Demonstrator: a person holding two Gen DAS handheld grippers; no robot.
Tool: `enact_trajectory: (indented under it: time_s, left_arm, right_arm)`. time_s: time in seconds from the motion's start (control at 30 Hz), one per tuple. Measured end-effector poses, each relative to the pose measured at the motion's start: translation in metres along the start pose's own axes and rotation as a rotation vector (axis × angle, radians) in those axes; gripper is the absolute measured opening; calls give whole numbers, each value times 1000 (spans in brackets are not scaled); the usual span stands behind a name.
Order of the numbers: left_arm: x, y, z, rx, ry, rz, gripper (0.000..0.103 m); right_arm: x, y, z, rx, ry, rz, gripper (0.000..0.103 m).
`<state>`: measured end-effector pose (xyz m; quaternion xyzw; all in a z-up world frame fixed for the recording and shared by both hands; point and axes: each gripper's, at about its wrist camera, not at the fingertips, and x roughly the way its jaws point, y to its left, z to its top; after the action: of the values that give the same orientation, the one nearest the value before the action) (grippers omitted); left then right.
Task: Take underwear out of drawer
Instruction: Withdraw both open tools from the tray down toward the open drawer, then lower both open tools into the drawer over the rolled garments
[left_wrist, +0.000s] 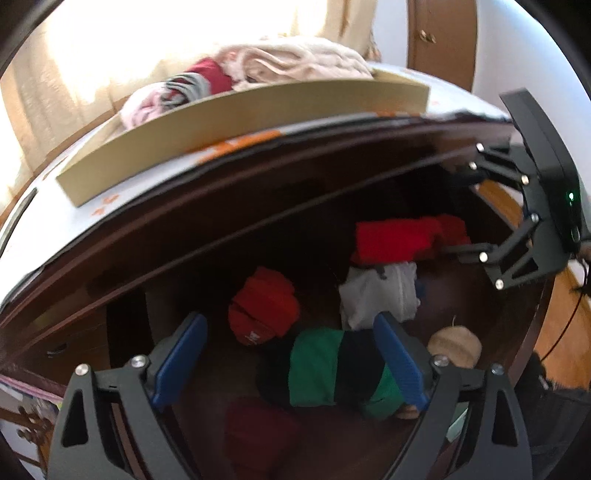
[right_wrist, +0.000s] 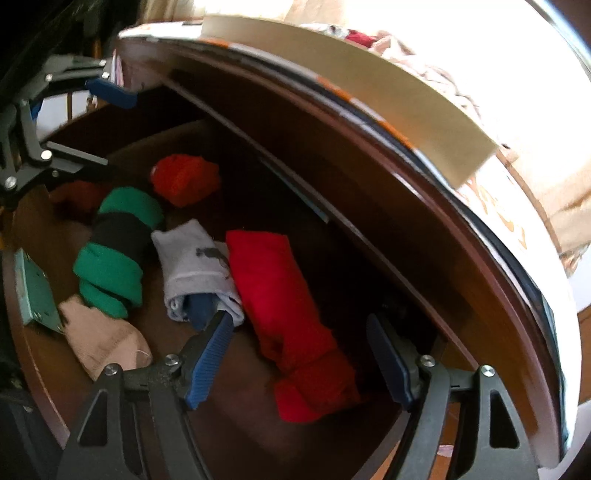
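Both grippers hover over the open drawer (right_wrist: 33, 362), jaws wide and holding nothing. The right gripper (right_wrist: 301, 354) straddles the red rolled underwear (right_wrist: 284, 306); the green-black bundle (left_wrist: 332, 369) lies at the left gripper's (left_wrist: 291, 362) twelve o'clock.

glossy dark wood drawer (right_wrist: 29, 362), soft knit cloth red roll (right_wrist: 291, 314), matt cardboard box (left_wrist: 236, 125) up top, ribbed blue rubbery gripper pads (left_wrist: 181, 362), matt black plastic arms

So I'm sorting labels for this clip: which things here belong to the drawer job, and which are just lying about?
Job:
drawer
red roll
green-and-black roll
grey roll
orange-red roll
left gripper
right gripper

Lying about:
cardboard tray
piled laundry
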<state>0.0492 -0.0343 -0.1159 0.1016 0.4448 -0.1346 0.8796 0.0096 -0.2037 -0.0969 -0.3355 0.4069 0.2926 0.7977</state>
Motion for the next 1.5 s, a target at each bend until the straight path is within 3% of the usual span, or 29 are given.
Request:
enact_trajectory:
  time_s: [0.23,0.37,0.63,1.0,1.07,1.27,1.5]
  left_arm:
    - [8,-2,1,16,50,-30,93]
    - [13,0,2,6,80,-59,93]
    - [23,-8,1,55,144,-108,93]
    - [28,-8,2,57,183,-152,93]
    - [29,-9,2,65,190,-153,93]
    - [35,-14,2,86,236,-190,93]
    - [43,-17,5,116,301,-214,93]
  right_arm:
    - [20,11,1,-61,71,-5,73]
    - [32,13,3,-66,111,-4,66]
    - [50,11,11,-82,184,-29,64]
    - [74,2,8,-90,278,11,64]
    - [81,-1,8,-92,290,10,58]
    - [82,-11,7,-47,259,24,40]
    - [70,-28,3,46,200,102,38]
